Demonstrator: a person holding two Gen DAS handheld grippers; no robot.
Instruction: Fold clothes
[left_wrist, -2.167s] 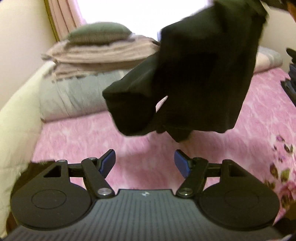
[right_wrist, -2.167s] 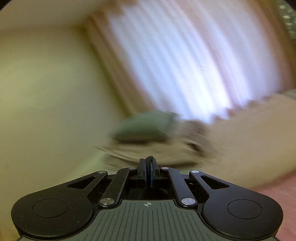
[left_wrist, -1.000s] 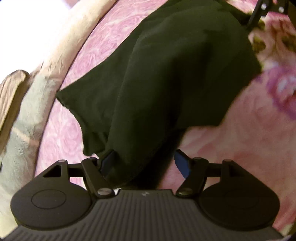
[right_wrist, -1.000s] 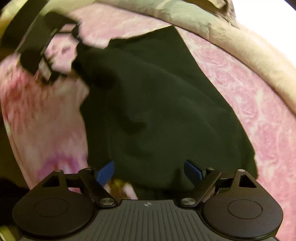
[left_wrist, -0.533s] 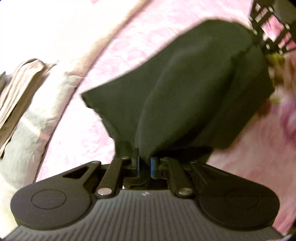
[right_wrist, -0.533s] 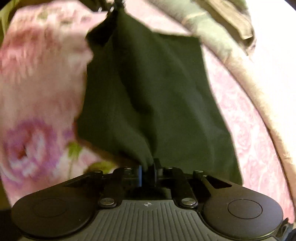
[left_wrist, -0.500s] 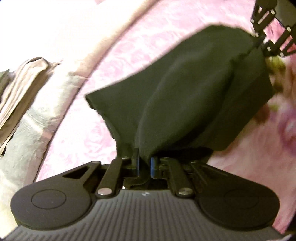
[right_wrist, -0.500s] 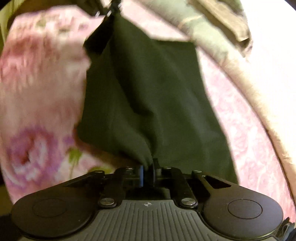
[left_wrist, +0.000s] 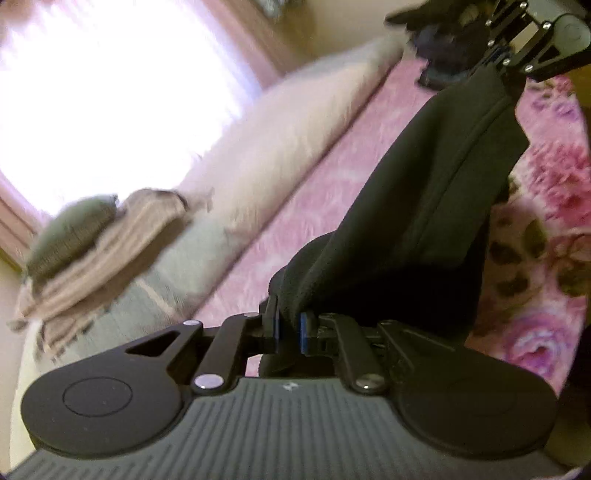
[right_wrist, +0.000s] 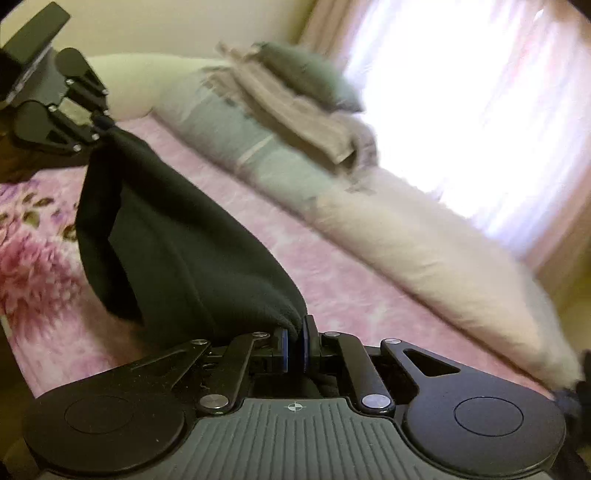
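A black garment (left_wrist: 424, 206) hangs stretched in the air between my two grippers, above a pink floral bedspread (left_wrist: 332, 192). My left gripper (left_wrist: 289, 328) is shut on one corner of it. My right gripper (right_wrist: 294, 349) is shut on the other corner; the garment (right_wrist: 177, 243) runs from it up to the left gripper (right_wrist: 101, 123) at the upper left. In the left wrist view the right gripper (left_wrist: 506, 70) shows at the upper right, pinching the cloth. The lower part of the garment sags in folds.
Along the far side of the bed lie a long cream bolster (right_wrist: 424, 251), a grey-green pillow (right_wrist: 236, 144) and folded beige blankets (right_wrist: 295, 110) topped by a dark green cushion (right_wrist: 314, 77). A bright curtained window (right_wrist: 480, 92) is behind. Dark items (left_wrist: 439, 48) sit at the bed's far end.
Both grippers closed on the garment's corners and have now lifted it off the bedspread, tilting up so the window and bedding come into view.
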